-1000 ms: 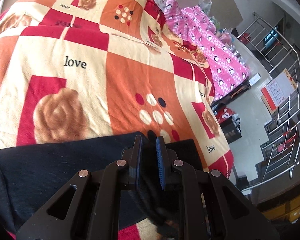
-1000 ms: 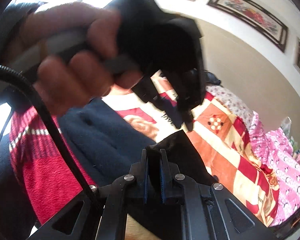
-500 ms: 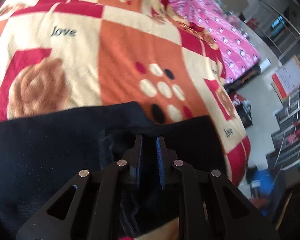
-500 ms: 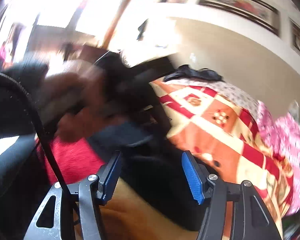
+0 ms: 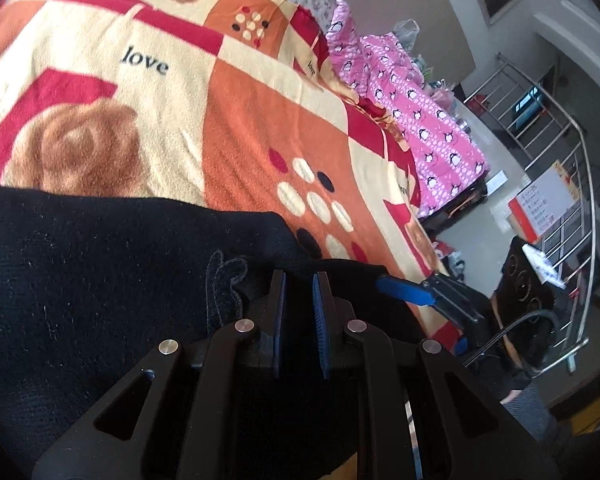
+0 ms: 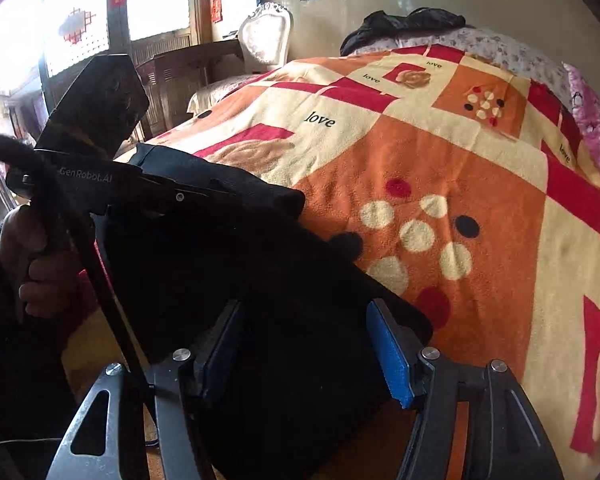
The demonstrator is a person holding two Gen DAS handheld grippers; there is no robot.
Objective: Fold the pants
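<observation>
The black knit pants (image 5: 100, 280) lay flat on the near part of the orange, cream and red patterned fleece blanket (image 5: 240, 128) covering the bed, their long axis running across the left wrist view from the left edge toward the right. A doubled corner of the dark fabric (image 6: 260, 264) sat directly ahead of and beneath both tools.

The left gripper (image 5: 300, 312) was nearly clenched, its blue pads (image 5: 279, 320) standing close together with only a narrow gap. Dark cloth lay under and around the jaws; whether a fold was actually pinched between them could not be told.

The right gripper (image 6: 308, 352) was released and its jaws were opening, the blue pads (image 6: 392, 360) standing wide with the pants fabric lying between them untouched. In the left wrist view the same tool (image 5: 428, 296) showed just beside the right-hand edge of the garment.

Judgement: both tools were at the same end of the pants, so either was placed to take the next fold; the right one needs a fresh hold first.
</observation>
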